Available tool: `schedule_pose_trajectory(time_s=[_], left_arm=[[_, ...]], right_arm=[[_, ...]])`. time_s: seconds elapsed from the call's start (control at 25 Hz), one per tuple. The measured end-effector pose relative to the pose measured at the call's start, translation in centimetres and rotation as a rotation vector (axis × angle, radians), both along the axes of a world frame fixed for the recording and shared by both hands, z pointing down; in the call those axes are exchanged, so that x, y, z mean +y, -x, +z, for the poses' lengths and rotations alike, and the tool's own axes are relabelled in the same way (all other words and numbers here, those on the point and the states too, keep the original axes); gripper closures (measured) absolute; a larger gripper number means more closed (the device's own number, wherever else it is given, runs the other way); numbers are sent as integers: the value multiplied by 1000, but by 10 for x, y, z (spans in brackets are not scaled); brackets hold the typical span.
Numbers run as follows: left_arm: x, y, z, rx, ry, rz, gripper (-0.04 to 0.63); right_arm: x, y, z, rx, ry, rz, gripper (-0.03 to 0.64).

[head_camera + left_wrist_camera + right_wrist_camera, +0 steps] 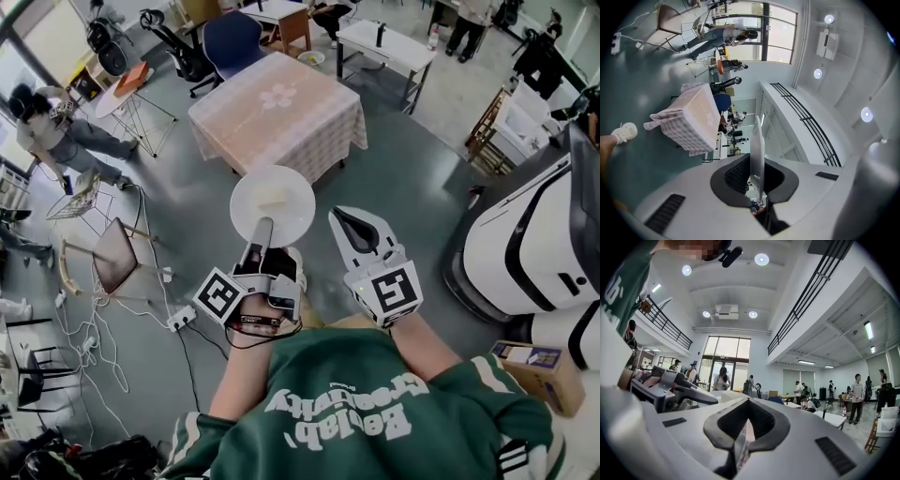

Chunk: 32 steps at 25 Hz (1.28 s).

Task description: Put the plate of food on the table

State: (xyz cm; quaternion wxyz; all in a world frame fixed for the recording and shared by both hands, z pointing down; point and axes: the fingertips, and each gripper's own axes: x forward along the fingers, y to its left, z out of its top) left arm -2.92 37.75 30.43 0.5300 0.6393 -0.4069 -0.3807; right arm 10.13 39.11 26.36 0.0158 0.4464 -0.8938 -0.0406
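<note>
A white round plate (pixel 273 205) carrying a pale block of food (pixel 272 199) hangs level above the grey floor. My left gripper (pixel 263 228) is shut on its near rim. In the left gripper view the plate (pixel 757 150) shows edge-on, clamped between the dark pads of that gripper (pixel 757 183). Ahead stands a table (pixel 281 114) under a pink checked cloth, also seen in the left gripper view (pixel 691 123). My right gripper (pixel 345 221) is beside the plate on its right, apart from it, and its jaws (pixel 740 441) are together with nothing between them.
A blue office chair (pixel 232 39) and a white table (pixel 384 42) stand behind the cloth-covered table. On the floor at left are a tipped wooden chair (pixel 112 258), cables and a power strip (pixel 180 320). A large white machine (pixel 530 246) and a cardboard box (pixel 534 364) are at right.
</note>
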Motion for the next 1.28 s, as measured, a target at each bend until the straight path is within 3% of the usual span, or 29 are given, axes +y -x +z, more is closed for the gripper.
schedule_pose_trajectory(time_s=[0.8, 1.28], left_arm=[[-258, 58, 0, -30, 33, 94, 569], [-367, 102, -5, -13, 40, 123, 569]], right_arm=[[-246, 67, -1, 3, 54, 50, 601], [-356, 117, -11, 12, 69, 59, 601]])
